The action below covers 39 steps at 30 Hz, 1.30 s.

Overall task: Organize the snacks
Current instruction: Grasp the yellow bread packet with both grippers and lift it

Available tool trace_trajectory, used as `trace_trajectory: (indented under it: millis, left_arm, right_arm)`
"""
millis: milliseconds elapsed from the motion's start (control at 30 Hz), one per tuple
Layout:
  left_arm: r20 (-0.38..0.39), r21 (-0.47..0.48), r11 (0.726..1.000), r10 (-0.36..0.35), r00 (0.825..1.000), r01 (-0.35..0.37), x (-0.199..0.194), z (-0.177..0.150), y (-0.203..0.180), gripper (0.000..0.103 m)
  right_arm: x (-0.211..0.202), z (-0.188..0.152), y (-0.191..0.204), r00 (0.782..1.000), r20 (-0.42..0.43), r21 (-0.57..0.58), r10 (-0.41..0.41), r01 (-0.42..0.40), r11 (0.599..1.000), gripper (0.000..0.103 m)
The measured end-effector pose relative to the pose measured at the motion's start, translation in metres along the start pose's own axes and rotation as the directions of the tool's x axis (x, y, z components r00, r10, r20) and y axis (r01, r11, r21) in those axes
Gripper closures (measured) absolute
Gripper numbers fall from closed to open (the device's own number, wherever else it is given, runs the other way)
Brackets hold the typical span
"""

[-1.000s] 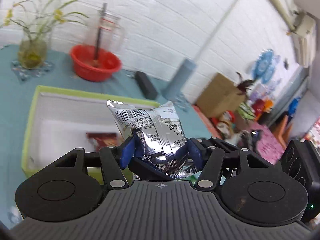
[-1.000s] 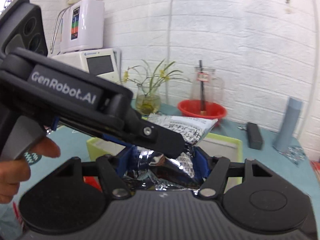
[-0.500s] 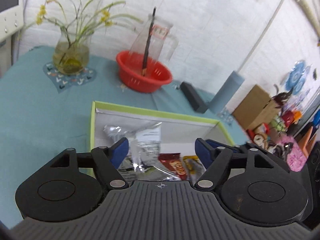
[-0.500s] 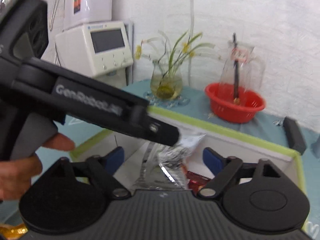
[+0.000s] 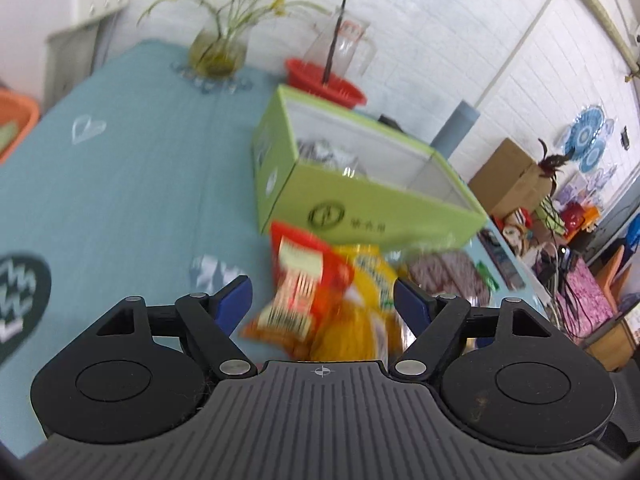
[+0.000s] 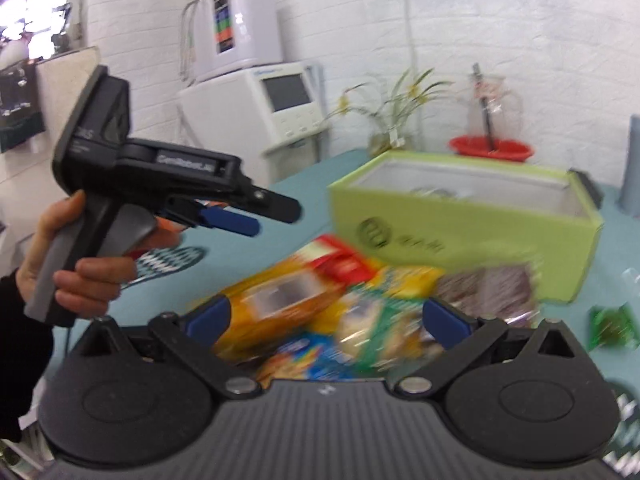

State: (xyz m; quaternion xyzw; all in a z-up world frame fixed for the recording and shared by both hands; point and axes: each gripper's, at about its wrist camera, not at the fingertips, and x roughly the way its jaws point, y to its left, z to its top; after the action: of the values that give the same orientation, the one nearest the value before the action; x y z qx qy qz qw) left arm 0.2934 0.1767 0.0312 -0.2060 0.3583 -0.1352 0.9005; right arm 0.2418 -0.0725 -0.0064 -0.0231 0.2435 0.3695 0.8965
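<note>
Fingers (image 5: 234, 304) of your left gripper (image 5: 322, 300) are spread wide and grasp nothing; a red snack packet (image 5: 306, 284) and a yellow one (image 5: 368, 304) lie on the table (image 5: 120, 184) in the gap between them, blurred. Just beyond the fingertips sits the green box (image 5: 360, 204), with silver packets (image 5: 324, 152) inside. Your right gripper (image 6: 326, 320) is likewise released, its blue pads either side of a blurred heap of snacks (image 6: 320, 300) on the table, the green box beyond and to the right. Your left hand (image 6: 60, 264) holds its gripper up to the left of that heap.
</note>
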Motion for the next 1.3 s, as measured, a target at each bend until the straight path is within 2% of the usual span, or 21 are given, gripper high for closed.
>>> trace_trajectory:
  millis: [100, 167, 233, 300, 367, 567, 800, 867, 967, 1067, 1133, 1200, 1300]
  left_arm:
    - [-0.065, -0.015, 0.999, -0.047, 0.997, 0.046, 0.005, -0.006, 0.006, 0.046]
    - [-0.109, -0.019, 0.996, -0.086, 0.990, 0.084, 0.011, -0.006, 0.008, 0.052]
    - [-0.134, 0.000, 0.993, -0.117, 0.984, 0.118, 0.017, -0.007, 0.008, 0.053]
    - [-0.184, 0.010, 0.989, -0.146, 0.972, 0.150, 0.025, -0.008, 0.008, 0.065]
    - [-0.224, 0.017, 0.985, -0.163, 0.961, 0.171, 0.030, -0.010, 0.006, 0.073]
    - [-0.206, 0.019, 0.978, -0.200, 0.958, 0.208, 0.014, -0.028, -0.011, 0.072]
    - [-0.224, -0.051, 0.956, -0.294, 0.929, 0.290, 0.010, -0.069, -0.051, 0.070]
    - [-0.224, -0.038, 0.959, -0.281, 0.933, 0.279, 0.014, -0.078, -0.058, 0.070]
    - [-0.209, -0.025, 0.976, -0.216, 0.954, 0.216, 0.016, -0.081, -0.062, 0.071]
    - [-0.179, -0.040, 0.980, -0.201, 0.963, 0.197, 0.008, -0.083, -0.061, 0.057]
    - [-0.166, -0.046, 0.984, -0.176, 0.970, 0.171, 0.004, -0.086, -0.061, 0.057]
    - [-0.163, -0.063, 0.984, -0.177, 0.971, 0.169, 0.000, -0.090, -0.061, 0.057]
    - [-0.176, -0.058, 0.981, -0.191, 0.966, 0.183, 0.000, -0.094, -0.065, 0.056]
  right_arm:
    - [0.026, -0.003, 0.021, 0.997, -0.047, 0.003, 0.060, -0.060, 0.998, 0.001]
    - [0.044, -0.003, 0.028, 0.994, -0.084, -0.006, 0.066, -0.067, 0.998, 0.002]
    - [0.056, -0.004, 0.034, 0.992, -0.102, -0.002, 0.068, -0.069, 0.998, 0.002]
    - [0.065, -0.003, 0.034, 0.991, -0.111, 0.020, 0.070, -0.068, 0.997, 0.002]
    - [0.070, -0.002, 0.033, 0.991, -0.118, 0.028, 0.056, -0.053, 0.998, 0.004]
    - [0.051, -0.001, 0.030, 0.992, -0.105, 0.006, 0.075, -0.074, 0.997, 0.003]
    - [-0.001, -0.023, 0.025, 0.995, -0.100, -0.024, 0.012, -0.014, 1.000, 0.001]
    - [-0.008, -0.035, 0.019, 0.993, -0.119, 0.008, 0.000, 0.001, 1.000, 0.001]
    - [-0.015, -0.050, 0.012, 0.992, -0.115, 0.047, -0.043, 0.049, 0.998, 0.001]
    - [-0.029, -0.062, 0.008, 0.993, -0.086, 0.095, -0.086, 0.094, 0.991, 0.001]
    - [-0.036, -0.069, 0.007, 0.993, -0.073, 0.149, -0.095, 0.105, 0.983, 0.012]
    - [-0.041, -0.075, 0.008, 0.994, -0.063, 0.198, -0.093, 0.104, 0.975, 0.018]
    - [-0.039, -0.079, 0.013, 0.994, -0.067, 0.198, -0.088, 0.100, 0.975, 0.018]
